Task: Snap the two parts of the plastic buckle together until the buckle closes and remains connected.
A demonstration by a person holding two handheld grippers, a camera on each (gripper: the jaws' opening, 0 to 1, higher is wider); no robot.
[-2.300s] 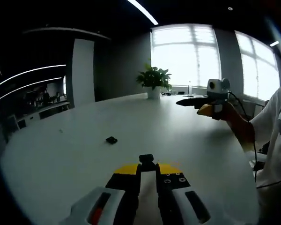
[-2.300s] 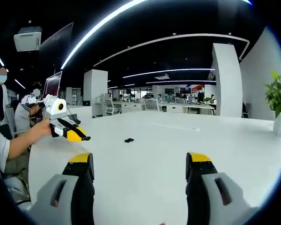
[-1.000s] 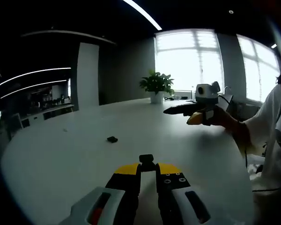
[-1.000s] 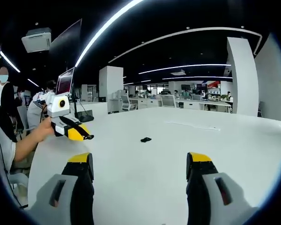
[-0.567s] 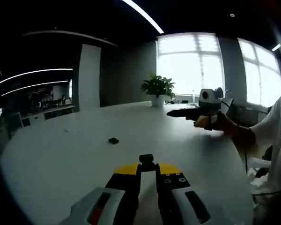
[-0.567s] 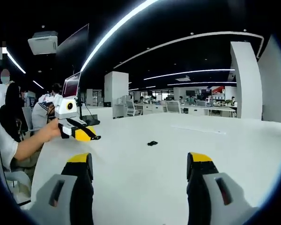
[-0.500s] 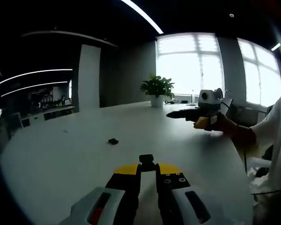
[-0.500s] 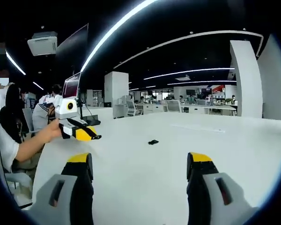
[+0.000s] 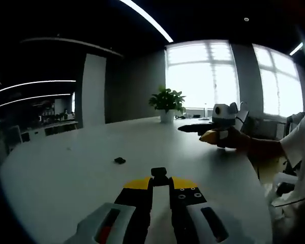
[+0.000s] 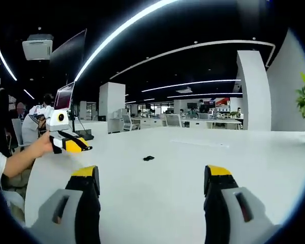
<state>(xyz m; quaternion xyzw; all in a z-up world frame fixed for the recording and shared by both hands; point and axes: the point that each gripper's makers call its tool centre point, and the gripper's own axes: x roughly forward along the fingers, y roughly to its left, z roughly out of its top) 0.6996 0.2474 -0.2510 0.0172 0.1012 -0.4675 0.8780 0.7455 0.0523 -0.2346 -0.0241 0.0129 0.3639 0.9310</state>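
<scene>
On the worktop: a small dark buckle piece [image 9: 120,160] lies alone on the white worktop [image 9: 66,183], well ahead of both grippers; it also shows in the right gripper view [image 10: 149,158].
Left gripper: the left gripper [image 9: 159,179] has its jaws drawn together on another small dark buckle part [image 9: 158,173] at the tips, held above the surface.
Right gripper: the right gripper [image 10: 151,178] has its jaws spread wide with nothing between them, raised off the worktop.
Risk, pickup: the loose piece is small and flat, so a wide closing grip may skid it away or pinch it crooked.
Risk, mating: if the two halves meet tilted, I judge the prongs would jam and not latch.
Risk, held part: little of it shows beyond the jaws, so a hard push could slip it.
Edges: the near curved worktop rim sits close beneath both grippers.
Open room: bare surface lies all around the piece; a potted plant [image 9: 166,101] stands far off.
</scene>
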